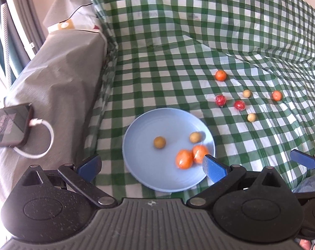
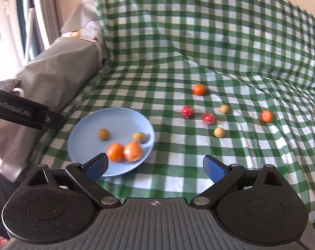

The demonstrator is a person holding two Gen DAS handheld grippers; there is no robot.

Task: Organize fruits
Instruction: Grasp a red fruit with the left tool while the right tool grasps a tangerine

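a green and white checked cloth (image 1: 178, 62) covers the surface in front of me, rising into a draped back, with a grey covered armrest (image 1: 59, 79) off to the left.

my left gripper (image 1: 152, 165) has its blue fingers spread wide with nothing between them, hanging over the near edge of the light blue plate (image 1: 143, 166). my right gripper (image 2: 155, 166) is spread just as wide and empty, its left finger over the plate's near right rim (image 2: 115, 171) and its right finger over bare cloth.

on the plate, two orange fruits (image 1: 184, 159) touch each other close to my fingers, and two tan fruits (image 1: 159, 142) lie a little farther in, apart from one another.

beyond the plate to the right, loose fruit lies scattered on the cloth: two red fruits (image 1: 220, 100) near each other, two pale tan ones (image 1: 247, 93) just beside them, one orange fruit (image 1: 220, 75) farther back, and another orange one (image 1: 276, 95) off to the right.

on the armrest a phone (image 1: 9, 127) lies with a white cable (image 1: 42, 137) plugged in.
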